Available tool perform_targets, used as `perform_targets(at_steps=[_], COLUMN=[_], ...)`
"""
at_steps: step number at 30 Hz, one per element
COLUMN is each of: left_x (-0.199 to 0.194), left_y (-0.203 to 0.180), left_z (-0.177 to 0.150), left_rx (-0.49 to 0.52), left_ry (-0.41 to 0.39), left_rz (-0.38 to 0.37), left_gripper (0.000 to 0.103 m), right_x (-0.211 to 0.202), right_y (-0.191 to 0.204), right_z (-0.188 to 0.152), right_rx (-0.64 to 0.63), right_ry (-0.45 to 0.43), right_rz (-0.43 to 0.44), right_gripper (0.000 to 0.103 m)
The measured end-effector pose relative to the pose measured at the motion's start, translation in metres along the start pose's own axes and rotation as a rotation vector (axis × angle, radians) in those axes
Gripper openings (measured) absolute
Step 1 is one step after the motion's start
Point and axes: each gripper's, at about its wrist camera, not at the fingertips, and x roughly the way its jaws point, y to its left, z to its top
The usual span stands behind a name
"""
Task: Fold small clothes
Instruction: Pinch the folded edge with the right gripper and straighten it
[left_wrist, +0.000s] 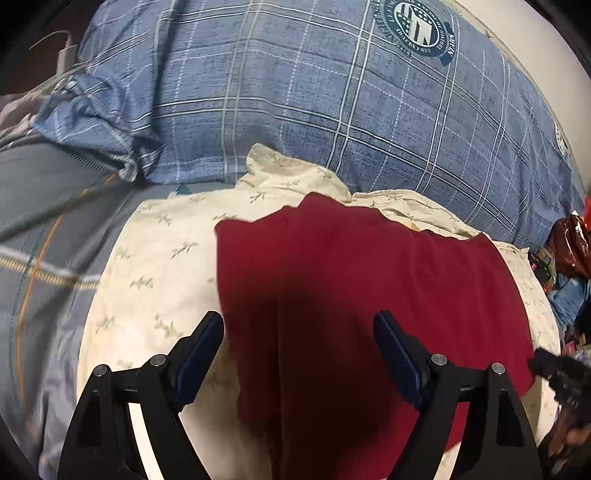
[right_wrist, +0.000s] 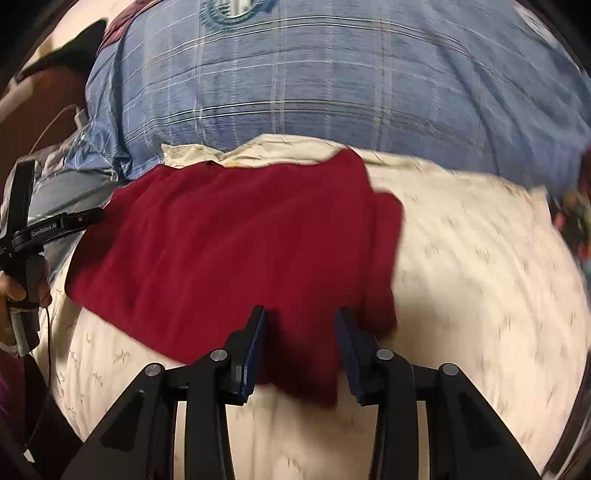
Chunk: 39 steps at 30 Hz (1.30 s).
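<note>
A dark red garment (left_wrist: 369, 295) lies spread on a cream leaf-print cloth (left_wrist: 155, 266). It also shows in the right wrist view (right_wrist: 236, 251), with a folded layer along its right side. My left gripper (left_wrist: 298, 325) is open wide and hovers over the garment's near left part. My right gripper (right_wrist: 300, 317) is open, its jaws set apart over the garment's near right corner, holding nothing. The left gripper's body (right_wrist: 44, 229) shows at the far left of the right wrist view.
A big blue plaid pillow (left_wrist: 314, 103) lies behind the cloth, also seen in the right wrist view (right_wrist: 332, 92). Grey-blue bedding (left_wrist: 44, 229) lies to the left. Mixed clutter (left_wrist: 569, 258) sits at the right edge. A white charger and cable (right_wrist: 75, 116) lie at the left.
</note>
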Motion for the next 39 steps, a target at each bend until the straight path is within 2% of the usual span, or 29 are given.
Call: perform_targets(at_steps=[3, 6, 8, 9, 11, 13, 15, 20, 23, 28, 36, 39], left_x=[-0.017, -0.022, -0.023, -0.024, -0.023, -0.021, -0.021, -0.016, -0.018, -0.026, -0.028, -0.023], left_y=[0.001, 0.004, 0.008, 0.011, 0.013, 0.013, 0.012, 0.006, 0.004, 0.002, 0.0, -0.001], left_z=[-0.013, -0.027, -0.034, -0.037, -0.039, -0.039, -0.038, -0.037, -0.037, -0.035, -0.037, -0.037], left_rx=[-0.02, -0.04, -0.054, -0.066, -0.077, -0.079, -0.079, -0.053, -0.032, -0.028, -0.017, -0.006], left_ry=[-0.013, 0.011, 0.022, 0.021, 0.021, 0.016, 0.006, -0.008, -0.023, -0.051, -0.053, -0.04], left_rz=[-0.011, -0.011, -0.004, -0.002, 0.0, 0.004, 0.01, 0.023, 0.036, 0.024, 0.03, 0.039], left_gripper=[0.083, 0.082, 0.082, 0.083, 0.082, 0.082, 0.083, 0.083, 0.082, 0.082, 0.083, 0.083], right_x=[0.004, 0.014, 0.015, 0.011, 0.004, 0.002, 0.006, 0.004, -0.01, -0.012, 0.055, 0.078], right_y=[-0.016, -0.019, -0.021, -0.021, -0.013, -0.014, -0.018, -0.012, -0.014, 0.011, 0.078, 0.102], right_z=[-0.007, -0.01, -0.01, -0.011, -0.013, -0.015, -0.019, -0.014, -0.003, 0.014, 0.043, 0.052], right_rx=[0.072, 0.07, 0.096, 0.088, -0.001, -0.021, -0.022, -0.019, 0.051, 0.023, -0.087, -0.13], right_ry=[0.011, 0.044, 0.051, 0.043, 0.019, 0.014, 0.026, 0.045, 0.011, -0.025, 0.055, 0.065], right_rz=[0.058, 0.073, 0.139, 0.141, 0.083, 0.03, -0.005, -0.03, -0.041, 0.003, 0.148, 0.171], right_gripper=[0.042, 0.037, 0.019, 0.012, 0.01, 0.009, 0.009, 0.01, 0.016, 0.031, 0.031, 0.032])
